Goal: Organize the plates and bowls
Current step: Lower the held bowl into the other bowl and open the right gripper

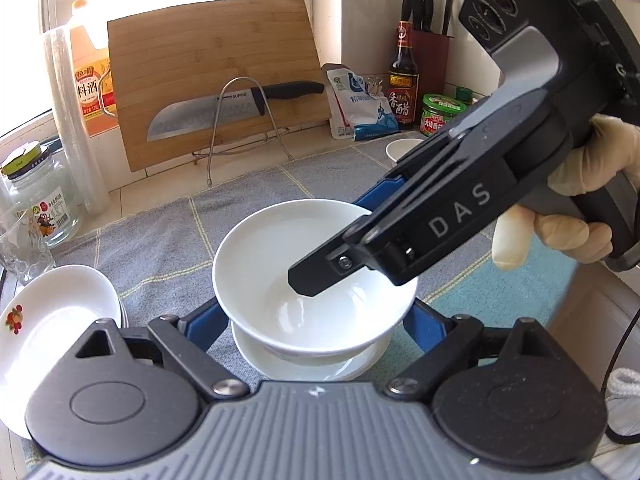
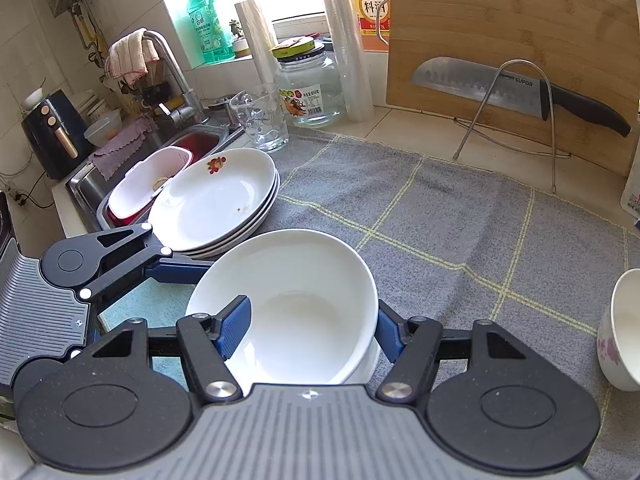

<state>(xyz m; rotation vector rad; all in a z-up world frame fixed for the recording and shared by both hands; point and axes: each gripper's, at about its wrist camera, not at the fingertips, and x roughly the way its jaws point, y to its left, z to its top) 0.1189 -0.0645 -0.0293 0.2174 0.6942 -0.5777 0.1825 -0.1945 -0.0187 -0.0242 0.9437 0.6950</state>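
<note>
A white bowl (image 1: 280,264) (image 2: 296,280) is held tilted just above a second white bowl (image 1: 304,364) on the grey towel. My right gripper (image 1: 344,236) (image 2: 312,320) spans the bowl's right rim, one finger (image 2: 236,322) inside and one (image 2: 390,336) outside, jaws wide, so its grip is unclear. My left gripper (image 1: 316,320) is open, its blue fingers (image 1: 200,326) at either side of the bowl; it also shows in the right wrist view (image 2: 176,272). A stack of white plates (image 1: 52,320) (image 2: 216,200) with a fruit print sits left.
A small floral bowl (image 2: 624,328) stands at right. A cutting board (image 1: 216,76), knife on a wire rack (image 1: 232,108), glass jar (image 1: 40,200), tumbler (image 2: 262,120), bottles (image 1: 404,76) and a sink (image 2: 132,176) ring the grey towel (image 2: 460,232).
</note>
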